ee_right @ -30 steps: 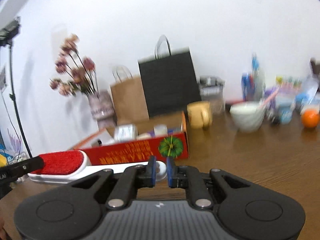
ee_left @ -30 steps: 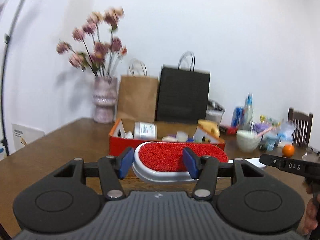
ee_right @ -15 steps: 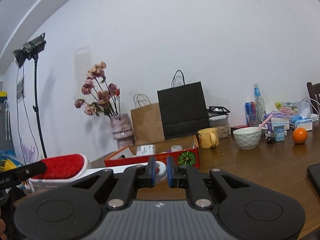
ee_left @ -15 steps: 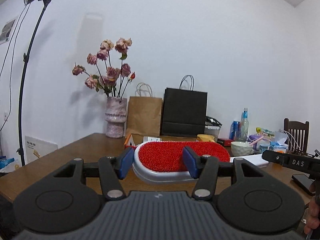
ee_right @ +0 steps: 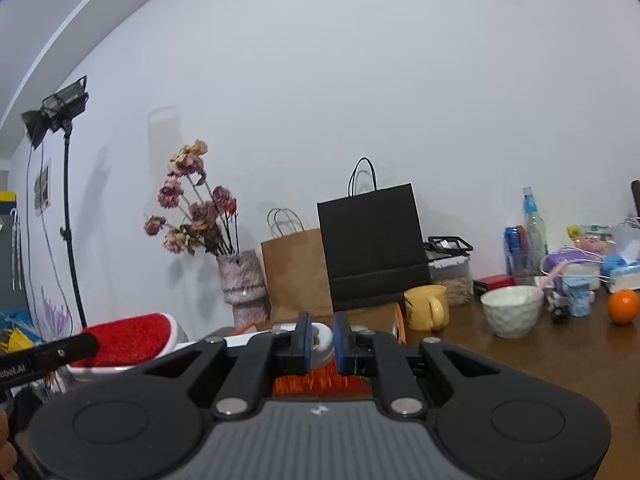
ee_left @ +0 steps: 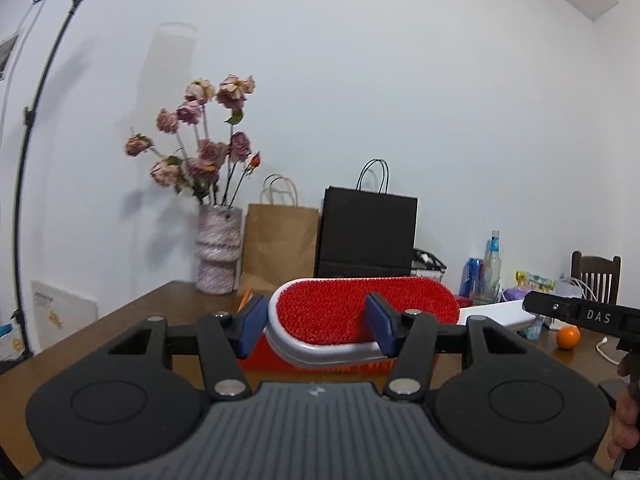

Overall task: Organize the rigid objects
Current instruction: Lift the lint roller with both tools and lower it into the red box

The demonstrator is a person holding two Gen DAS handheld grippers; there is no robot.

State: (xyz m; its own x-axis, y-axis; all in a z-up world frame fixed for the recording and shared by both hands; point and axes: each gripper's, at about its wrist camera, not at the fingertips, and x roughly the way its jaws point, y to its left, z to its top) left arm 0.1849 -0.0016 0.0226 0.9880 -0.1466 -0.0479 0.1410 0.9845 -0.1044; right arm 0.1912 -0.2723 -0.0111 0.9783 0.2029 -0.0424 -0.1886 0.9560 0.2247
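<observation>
Spanning both grippers, a red-faced lint brush (ee_left: 366,312) with a white body sits at centre frame, held clear above the wooden table (ee_left: 132,320). The left gripper (ee_left: 316,326) has its blue pads clamped on the brush's wide red head. The right gripper (ee_right: 319,338) has its jaws drawn close together on the white handle end (ee_right: 322,338), low in the centre of its view; the brush head shows at that view's lower left. Below the brush, part of a red box (ee_right: 320,386) is visible. Behind, along the wall, stand a vase of dried flowers (ee_left: 218,252), a brown paper bag (ee_left: 280,248) and a black paper bag (ee_left: 366,236). A yellow mug (ee_right: 426,306), a white bowl (ee_right: 512,312) and an orange (ee_right: 623,306) occupy the right side.
</observation>
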